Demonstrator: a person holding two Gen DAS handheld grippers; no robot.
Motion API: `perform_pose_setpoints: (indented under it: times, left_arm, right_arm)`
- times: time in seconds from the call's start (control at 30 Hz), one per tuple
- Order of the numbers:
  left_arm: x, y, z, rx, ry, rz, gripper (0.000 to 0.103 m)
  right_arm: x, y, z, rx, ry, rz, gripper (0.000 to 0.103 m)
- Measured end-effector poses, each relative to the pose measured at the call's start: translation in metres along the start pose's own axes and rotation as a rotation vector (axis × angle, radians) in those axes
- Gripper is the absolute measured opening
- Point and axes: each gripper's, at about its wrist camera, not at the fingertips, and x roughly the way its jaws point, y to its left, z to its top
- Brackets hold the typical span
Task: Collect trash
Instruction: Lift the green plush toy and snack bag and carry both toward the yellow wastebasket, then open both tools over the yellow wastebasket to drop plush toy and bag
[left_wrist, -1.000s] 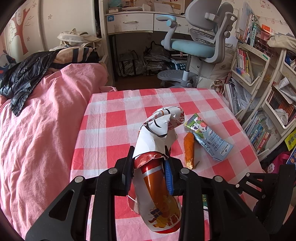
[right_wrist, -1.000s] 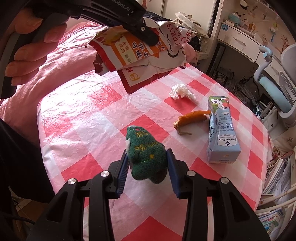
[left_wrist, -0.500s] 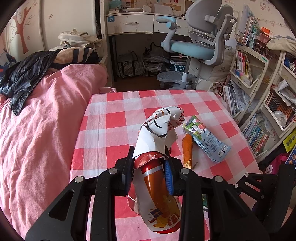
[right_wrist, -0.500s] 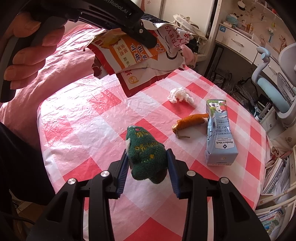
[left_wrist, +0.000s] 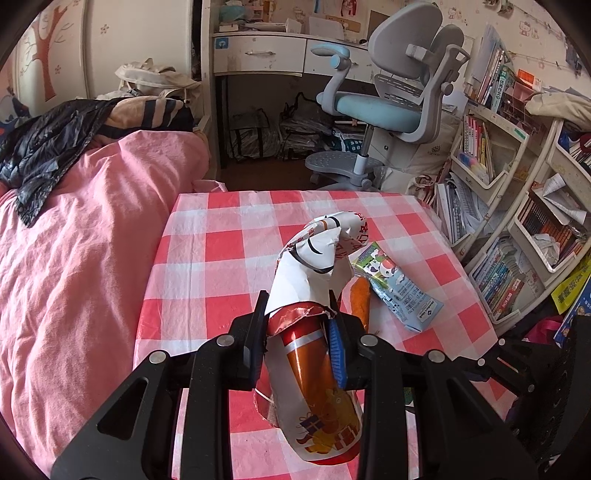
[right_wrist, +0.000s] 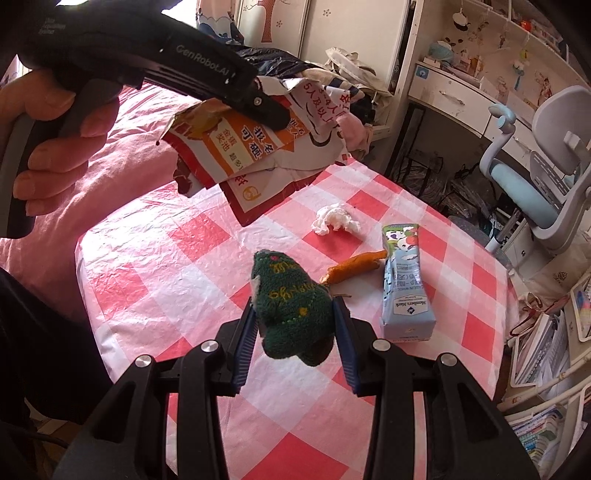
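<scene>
My left gripper (left_wrist: 298, 334) is shut on a crumpled red, orange and white paper bag (left_wrist: 314, 288), held up over the checked table (left_wrist: 221, 236). In the right wrist view the same paper bag (right_wrist: 258, 147) hangs from the left gripper at upper left, gripped by a hand (right_wrist: 55, 147). My right gripper (right_wrist: 293, 326) is shut on a dark green knitted toy (right_wrist: 291, 310), lifted above the cloth. On the table lie a white tissue ball (right_wrist: 334, 219), an orange peel strip (right_wrist: 354, 267) and a blue milk carton (right_wrist: 404, 284).
A pink bed (left_wrist: 74, 240) runs along the table's left side. A desk (left_wrist: 280, 55) and grey-blue swivel chair (left_wrist: 391, 103) stand beyond the table. Bookshelves (left_wrist: 517, 206) crowd the right side. A dark sleeve (right_wrist: 40, 332) fills the left edge of the right wrist view.
My right gripper has risen a little with the green toy, so the table items sit slightly lower in its view. The left gripper and bag have barely shifted.
</scene>
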Motion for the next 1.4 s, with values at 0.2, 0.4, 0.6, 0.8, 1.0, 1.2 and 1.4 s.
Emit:
perform_pose_setpoints:
  times: [0.2, 0.4, 0.6, 0.8, 1.0, 1.2, 1.4]
  left_arm:
    - [-0.002, -0.014, 0.001, 0.007, -0.007, -0.045, 0.028]
    - [0.005, -0.052, 0.004, 0.056, -0.002, -0.105, 0.028]
    - [0.014, -0.111, 0.005, 0.142, 0.003, -0.197, 0.028]
    - [0.026, -0.189, -0.002, 0.226, 0.039, -0.318, 0.028]
    - [0.046, -0.305, -0.027, 0.373, 0.104, -0.437, 0.028]
    - [0.091, -0.425, -0.082, 0.544, 0.235, -0.484, 0.029]
    - [0.140, -0.486, -0.142, 0.662, 0.395, -0.411, 0.048]
  right_arm:
    - [-0.027, -0.021, -0.008, 0.033, -0.038, -0.051, 0.040]
    - [-0.059, -0.064, -0.040, 0.141, -0.056, -0.130, 0.040]
    - [-0.083, -0.097, -0.087, 0.238, -0.041, -0.209, 0.040]
    - [-0.105, -0.128, -0.146, 0.357, 0.003, -0.281, 0.040]
    - [-0.117, -0.158, -0.218, 0.504, 0.063, -0.333, 0.040]
    - [-0.108, -0.172, -0.286, 0.610, 0.141, -0.355, 0.042]
    - [-0.107, -0.173, -0.334, 0.690, 0.210, -0.352, 0.049]
